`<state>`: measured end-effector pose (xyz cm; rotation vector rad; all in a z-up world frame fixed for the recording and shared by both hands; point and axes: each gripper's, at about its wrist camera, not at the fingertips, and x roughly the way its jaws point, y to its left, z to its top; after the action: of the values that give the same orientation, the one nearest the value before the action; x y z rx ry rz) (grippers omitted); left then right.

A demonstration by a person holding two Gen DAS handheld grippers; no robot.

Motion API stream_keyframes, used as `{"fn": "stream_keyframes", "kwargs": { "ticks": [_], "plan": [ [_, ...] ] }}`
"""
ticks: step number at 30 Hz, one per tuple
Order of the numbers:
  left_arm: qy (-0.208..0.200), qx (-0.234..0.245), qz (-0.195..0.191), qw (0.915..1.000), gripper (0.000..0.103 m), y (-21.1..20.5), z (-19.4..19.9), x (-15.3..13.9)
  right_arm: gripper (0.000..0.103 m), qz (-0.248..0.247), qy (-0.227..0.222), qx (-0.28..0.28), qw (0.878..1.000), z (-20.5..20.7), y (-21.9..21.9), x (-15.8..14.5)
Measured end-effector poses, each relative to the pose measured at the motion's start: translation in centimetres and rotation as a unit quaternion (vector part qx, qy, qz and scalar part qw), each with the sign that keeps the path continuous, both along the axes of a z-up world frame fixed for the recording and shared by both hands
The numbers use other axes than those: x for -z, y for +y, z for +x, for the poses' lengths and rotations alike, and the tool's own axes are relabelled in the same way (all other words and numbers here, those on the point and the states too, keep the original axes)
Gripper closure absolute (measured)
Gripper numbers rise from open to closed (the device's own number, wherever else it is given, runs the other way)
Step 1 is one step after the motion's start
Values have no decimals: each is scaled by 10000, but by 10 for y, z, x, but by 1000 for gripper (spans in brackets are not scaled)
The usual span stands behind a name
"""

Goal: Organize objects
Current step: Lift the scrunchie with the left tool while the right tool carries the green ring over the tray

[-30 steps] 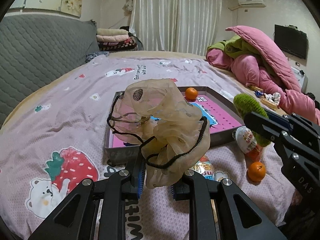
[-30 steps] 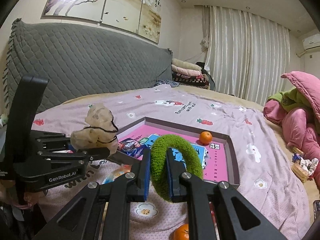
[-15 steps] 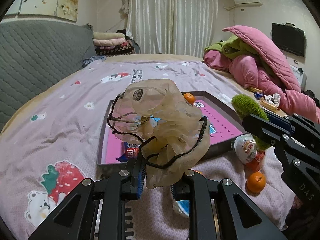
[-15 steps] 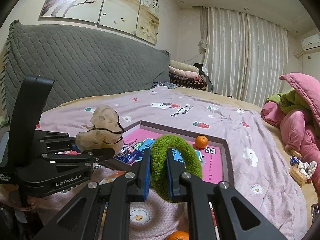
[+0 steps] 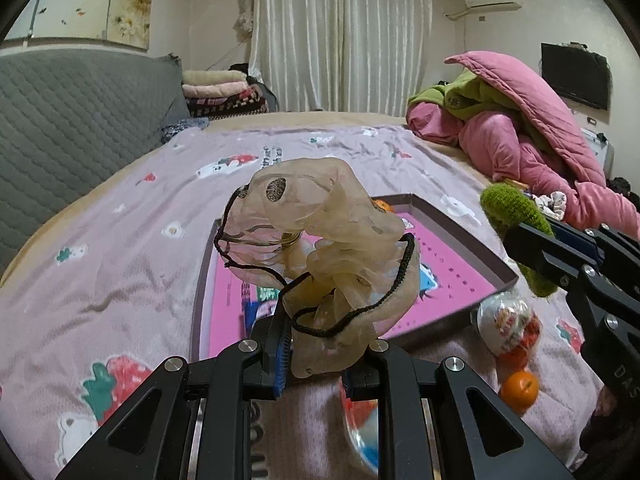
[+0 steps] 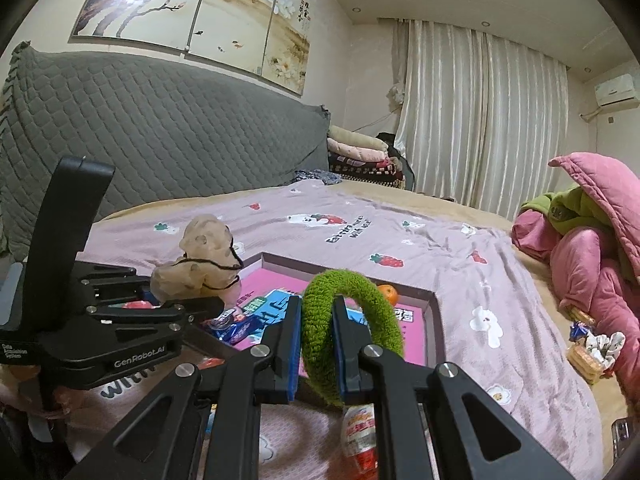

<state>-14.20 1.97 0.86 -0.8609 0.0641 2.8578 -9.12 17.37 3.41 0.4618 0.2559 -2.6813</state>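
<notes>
My left gripper (image 5: pixel 318 354) is shut on a beige sheer scrunchie (image 5: pixel 328 248) with black cord trim, held above the near edge of a grey box lid with a pink lining (image 5: pixel 464 280). In the right wrist view the same scrunchie (image 6: pixel 200 258) shows at the left. My right gripper (image 6: pixel 316 340) is shut on a fuzzy green scrunchie (image 6: pixel 360 312), also seen as the green scrunchie (image 5: pixel 516 224) at the right of the left wrist view. An orange (image 6: pixel 386 293) and snack packets (image 6: pixel 236 326) lie inside the lid.
On the pink printed bedspread (image 5: pixel 120 248) near the lid lie a toy egg (image 5: pixel 506 322), another orange (image 5: pixel 519 388) and a packet (image 6: pixel 360 432). A pink quilt heap (image 5: pixel 532 136) fills the right side. A grey padded headboard (image 6: pixel 160 140) lines the left.
The left gripper with the beige scrunchie has moved forward and a little up, closer over the lid. The right gripper holds the green scrunchie almost still.
</notes>
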Motion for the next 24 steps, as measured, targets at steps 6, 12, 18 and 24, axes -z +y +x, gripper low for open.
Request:
{"fn": "stream_keyframes", "kwargs": {
  "ticks": [6, 12, 18, 24],
  "plan": [
    [16, -48, -50, 10000, 83, 1, -13, -4, 89, -28, 11, 79, 10000, -10, 4, -3],
    [-44, -61, -72, 9999, 83, 3, -24, -4, 89, -79, 44, 193, 9998, -19, 9, -6],
    [-69, -83, -92, 9999, 83, 4, -34, -4, 89, -166, 18, 304, 9994, -28, 17, -8],
    [-155, -66, -107, 9998, 83, 8, -44, 1, 89, -143, 21, 349, 9993, -35, 18, -9]
  ]
}}
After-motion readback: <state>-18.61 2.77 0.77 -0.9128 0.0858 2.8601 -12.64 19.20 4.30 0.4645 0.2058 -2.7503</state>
